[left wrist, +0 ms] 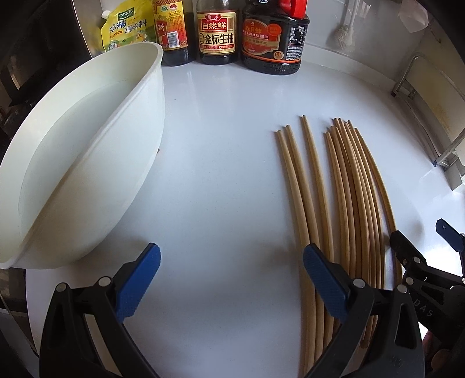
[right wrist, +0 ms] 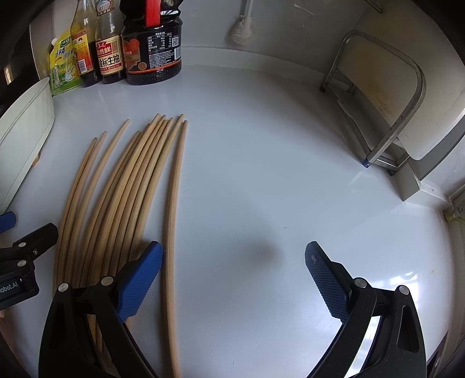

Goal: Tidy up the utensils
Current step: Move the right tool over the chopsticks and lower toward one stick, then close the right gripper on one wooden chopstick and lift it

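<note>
Several bamboo chopsticks (left wrist: 345, 203) lie side by side on the white counter, tips pointing away; they show again as the chopsticks (right wrist: 125, 197) left of centre in the right wrist view. My left gripper (left wrist: 232, 276) stands open over bare counter, its right finger above the leftmost sticks. My right gripper (right wrist: 234, 276) is open too, its left finger over the bundle, one stick between the fingers. A white plastic basin (left wrist: 87, 162) sits at the left. The right gripper's tips (left wrist: 421, 247) show at the right edge of the left wrist view.
Sauce bottles (left wrist: 216, 32) and a yellow seasoning pouch (left wrist: 125, 26) line the back wall. A metal rack (right wrist: 383, 116) stands at the right. A white brush (right wrist: 242, 26) hangs on the wall. Bare counter (right wrist: 276, 174) stretches right of the sticks.
</note>
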Tool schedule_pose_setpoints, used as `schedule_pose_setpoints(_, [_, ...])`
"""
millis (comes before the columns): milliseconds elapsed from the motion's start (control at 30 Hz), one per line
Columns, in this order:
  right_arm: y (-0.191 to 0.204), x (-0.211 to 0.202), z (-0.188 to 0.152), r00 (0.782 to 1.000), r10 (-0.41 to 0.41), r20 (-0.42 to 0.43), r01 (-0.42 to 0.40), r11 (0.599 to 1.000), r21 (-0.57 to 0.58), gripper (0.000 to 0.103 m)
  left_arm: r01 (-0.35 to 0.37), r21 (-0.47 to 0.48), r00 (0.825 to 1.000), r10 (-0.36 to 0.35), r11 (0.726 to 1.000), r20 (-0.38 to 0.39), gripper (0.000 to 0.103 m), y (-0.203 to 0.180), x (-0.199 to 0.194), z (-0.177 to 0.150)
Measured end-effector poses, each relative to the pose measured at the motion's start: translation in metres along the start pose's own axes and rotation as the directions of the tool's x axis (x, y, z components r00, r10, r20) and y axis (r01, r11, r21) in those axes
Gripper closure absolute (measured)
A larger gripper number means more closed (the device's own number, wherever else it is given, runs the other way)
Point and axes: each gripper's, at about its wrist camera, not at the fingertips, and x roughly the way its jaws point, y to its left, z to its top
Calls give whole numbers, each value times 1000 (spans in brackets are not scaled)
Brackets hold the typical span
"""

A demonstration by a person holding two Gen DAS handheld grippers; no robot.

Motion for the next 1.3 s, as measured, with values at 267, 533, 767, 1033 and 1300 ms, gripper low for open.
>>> schedule_pose_setpoints(267, [-5,2,0,1000,4,0,-4,1000,17,9,-4,4,1000,4,1000,-11,6,-6,0,-2])
schedule_pose_setpoints(533, [-7,1,-3,1000,9,12,-9,1000,17,9,-36,-1,999,36,999,-32,5,-7,4,-10])
schedule_pose_setpoints(767, [1,-2,-4,998,44,34,-43,999,-29,29,-7,4,1000,7,1000,-17,35,-8,-2,-12])
schedule_pose_setpoints(1033, [26,-7,0,995,97,19,-92,980,-178,84,18,61,1000,-17,998,-13,93,-22,-5,-5])
schedule_pose_setpoints(1300, [22,-11,2,991,132,-16,-133,980,-147,97,49,64,998,-46,997,-53,95,-18,-2,5])
